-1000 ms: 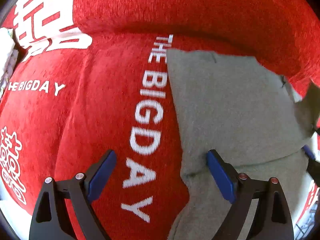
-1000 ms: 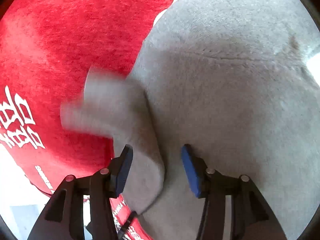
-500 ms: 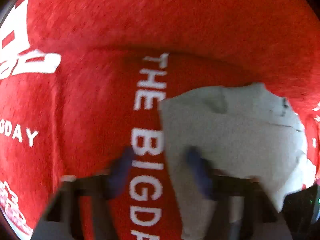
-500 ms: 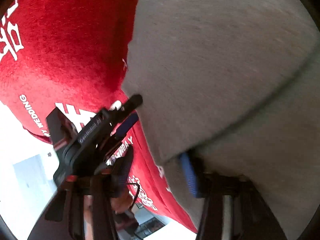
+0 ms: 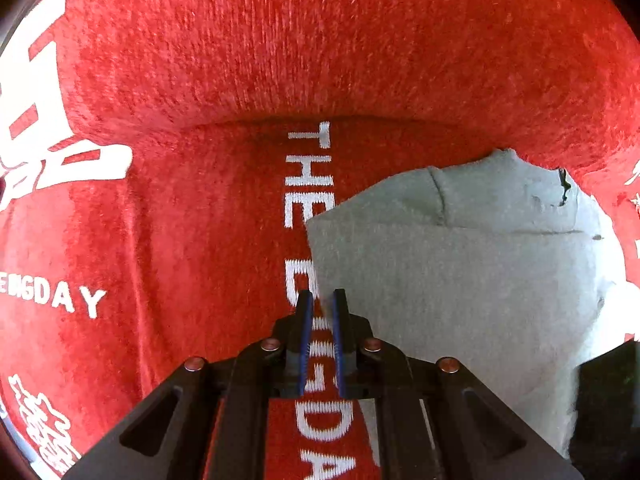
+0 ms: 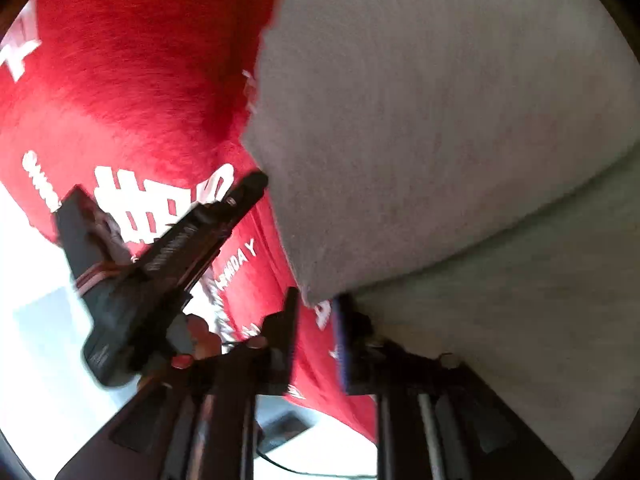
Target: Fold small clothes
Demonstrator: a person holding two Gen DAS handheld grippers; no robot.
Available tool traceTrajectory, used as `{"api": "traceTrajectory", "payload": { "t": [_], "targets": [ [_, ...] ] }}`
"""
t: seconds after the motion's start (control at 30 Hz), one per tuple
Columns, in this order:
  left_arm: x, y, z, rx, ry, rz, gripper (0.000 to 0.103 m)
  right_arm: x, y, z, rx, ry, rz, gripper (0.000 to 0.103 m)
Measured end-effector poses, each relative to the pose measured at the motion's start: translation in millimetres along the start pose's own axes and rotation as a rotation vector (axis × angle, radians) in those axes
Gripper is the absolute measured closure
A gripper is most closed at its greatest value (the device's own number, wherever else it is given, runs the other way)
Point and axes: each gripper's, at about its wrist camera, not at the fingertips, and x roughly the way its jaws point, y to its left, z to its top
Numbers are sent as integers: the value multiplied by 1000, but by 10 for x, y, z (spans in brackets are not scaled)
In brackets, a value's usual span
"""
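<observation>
Your left gripper [image 5: 321, 300] looks nearly closed on the gray garment's [image 5: 460, 300] left edge, cloth running off right; right gripper's [image 6: 316, 312] grip, can't tell.

place: home, likely | cue: red plush wedding cover [image 5: 208, 240] printed "THE BIGDAY"

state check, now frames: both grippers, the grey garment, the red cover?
left gripper: nearly shut on grey garment's left edge.
right gripper: narrow gap; grip unclear.
grey garment: partly folded, top layer over lower one.
red cover: spread under the garment, print up.
</observation>
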Motion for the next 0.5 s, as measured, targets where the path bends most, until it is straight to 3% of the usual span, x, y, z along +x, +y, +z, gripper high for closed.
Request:
{"api": "traceTrajectory", "payload": {
  "t": [0.03, 0.1, 0.2, 0.3, 0.37, 0.4, 0.43, 0.5],
  "targets": [
    [-65, -22, -27, -2, -14, -1, 92, -254, 20, 50, -50, -47, -39, 64],
    [-184, -115, -63, -5, -44, -5, 92, -752, -52, 145, -81, -176, -128, 62],
    [-279, -223, -108, 3, -63, -19, 92, -1450, -385, 365, 18, -356, -234, 62],
    [-247, -365, -198, 27, -50, -8, 92, -1905, -736, 631, 145, -469, -265, 59],
    [-177, -443, -237, 34, -36, 8, 92, -2028, -848, 824, 160, -493, -261, 61],
    [-150, -481, -251, 35, -33, 7, 92, -2041, -839, 925, 134, -483, -277, 66],
    [-107, -519, -275, 39, -29, 9, 92, -1999, -778, 970, 113, -472, -302, 96],
    [-40, -573, -340, 55, -16, 40, 92, -2032, -681, 1027, 64, -459, -343, 96]
  ]
}}
